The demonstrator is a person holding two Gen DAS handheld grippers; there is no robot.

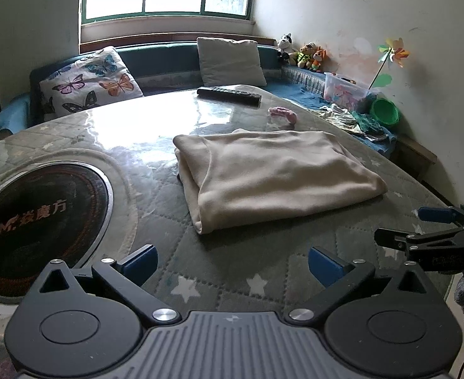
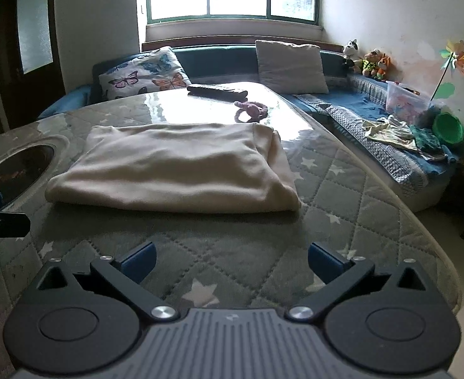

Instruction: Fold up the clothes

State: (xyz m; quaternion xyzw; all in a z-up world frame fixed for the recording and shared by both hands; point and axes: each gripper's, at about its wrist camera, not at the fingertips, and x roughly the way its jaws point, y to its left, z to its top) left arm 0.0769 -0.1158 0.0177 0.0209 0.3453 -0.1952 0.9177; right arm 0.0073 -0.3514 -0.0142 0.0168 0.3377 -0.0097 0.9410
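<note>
On the quilted, star-printed bench (image 1: pixel 232 271) in front of me lies the cream garment (image 1: pixel 273 177), already folded into a thick rectangle, and both my tools sit short of it with nothing held. My left tool (image 1: pixel 232 265) has its blue fingers spread wide apart; so does my right tool (image 2: pixel 230 260), which points at the near edge of the fabric.

Going left to right: a round dark cooktop (image 1: pixel 39 230) is set into the bench, just beside the garment's left fold, so I judge any further fold should go away from it, not drag cloth over it. To do the step well, I would pinch both near corners low, through all layers, and lift evenly so the stack does not slide apart.

Beyond the garment lie a black remote (image 1: pixel 229 94) and a pink toy (image 1: pixel 282 114), near but apart from it. Loose clothes (image 2: pixel 389 132) wait on the blue sofa on the right.
</note>
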